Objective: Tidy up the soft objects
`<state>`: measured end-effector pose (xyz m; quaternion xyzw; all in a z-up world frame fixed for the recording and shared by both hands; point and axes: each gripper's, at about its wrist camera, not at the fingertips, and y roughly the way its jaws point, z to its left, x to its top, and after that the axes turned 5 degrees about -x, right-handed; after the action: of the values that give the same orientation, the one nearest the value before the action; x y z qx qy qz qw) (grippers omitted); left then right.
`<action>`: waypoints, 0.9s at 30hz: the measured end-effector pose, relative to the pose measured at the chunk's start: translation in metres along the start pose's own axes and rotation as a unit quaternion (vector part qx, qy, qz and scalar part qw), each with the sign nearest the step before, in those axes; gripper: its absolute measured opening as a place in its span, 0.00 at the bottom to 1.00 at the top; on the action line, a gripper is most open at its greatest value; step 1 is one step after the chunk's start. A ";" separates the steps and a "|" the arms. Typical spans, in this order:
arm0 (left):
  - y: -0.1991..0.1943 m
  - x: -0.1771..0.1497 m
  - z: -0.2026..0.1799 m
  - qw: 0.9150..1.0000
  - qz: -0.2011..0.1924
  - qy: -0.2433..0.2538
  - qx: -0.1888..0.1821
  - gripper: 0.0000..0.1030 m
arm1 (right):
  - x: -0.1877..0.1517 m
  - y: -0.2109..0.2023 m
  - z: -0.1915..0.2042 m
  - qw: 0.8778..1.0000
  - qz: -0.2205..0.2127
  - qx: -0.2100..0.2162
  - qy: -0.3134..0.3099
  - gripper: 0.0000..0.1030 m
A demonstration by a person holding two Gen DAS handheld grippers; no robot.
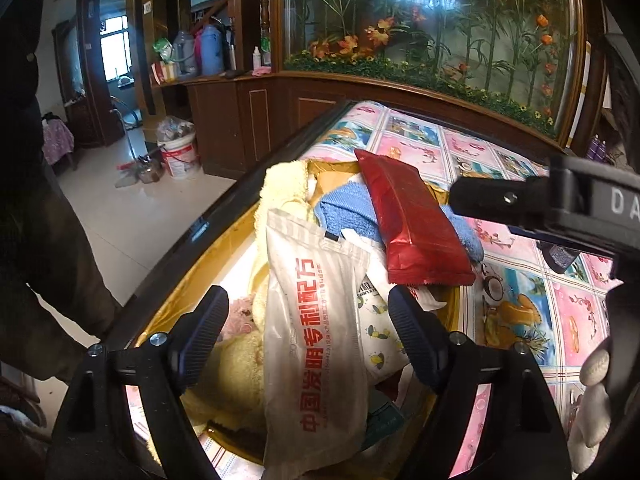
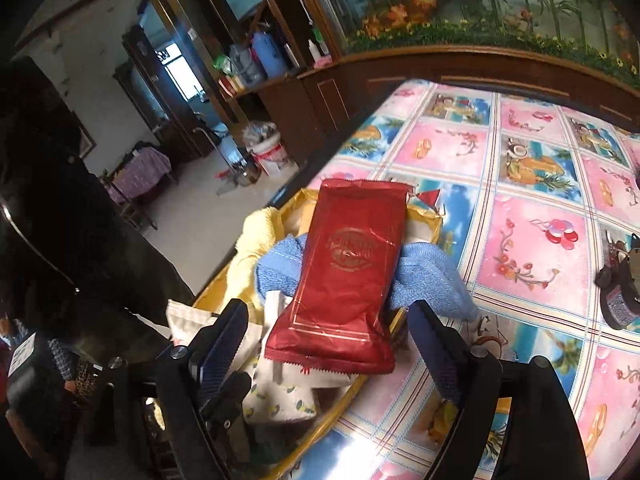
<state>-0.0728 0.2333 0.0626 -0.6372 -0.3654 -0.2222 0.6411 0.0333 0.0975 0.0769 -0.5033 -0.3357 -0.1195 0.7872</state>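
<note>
A gold tray [image 1: 172, 300] at the table's left edge is piled with soft things: a yellow towel [image 1: 280, 188], a blue towel [image 1: 344, 208], a white packet with red print [image 1: 316, 340] and a red foil packet [image 1: 416, 224] on top. My left gripper [image 1: 308, 336] is open, its fingers either side of the white packet. My right gripper [image 2: 328, 348] is open just behind the red packet [image 2: 348, 272], which lies on the blue towel [image 2: 424, 276] over the tray [image 2: 424, 216]. The right gripper's body also shows in the left wrist view [image 1: 540, 204].
The table has a pink and blue patterned cloth [image 2: 532, 216]. A small dark object [image 2: 620, 284] sits at its right edge. A wooden cabinet with flower glass [image 1: 432, 32] stands behind. A white bucket [image 1: 180, 152] is on the floor to the left.
</note>
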 end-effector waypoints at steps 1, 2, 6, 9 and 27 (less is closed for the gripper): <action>-0.003 0.001 -0.001 1.000 -0.005 0.001 0.006 0.80 | -0.001 -0.006 -0.001 1.000 -0.007 -0.001 -0.001 0.84; -0.006 0.001 -0.002 1.000 -0.009 0.002 0.011 0.80 | -0.002 -0.010 -0.003 1.000 -0.011 -0.003 -0.001 0.84; -0.021 0.003 -0.004 0.999 -0.036 0.004 0.023 0.81 | -0.008 -0.026 -0.009 1.000 -0.027 -0.007 -0.002 0.84; -0.034 0.005 -0.009 0.998 -0.060 0.008 0.030 0.81 | -0.012 -0.037 -0.016 0.999 -0.038 -0.011 0.000 0.84; -0.093 0.005 -0.049 0.985 -0.148 0.036 0.077 0.87 | -0.044 -0.092 -0.033 0.996 -0.083 -0.025 -0.018 0.86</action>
<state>-0.1303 0.1784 0.1307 -0.5165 -0.4481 -0.3090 0.6611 -0.0348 0.0188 0.1050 -0.4950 -0.3872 -0.1833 0.7559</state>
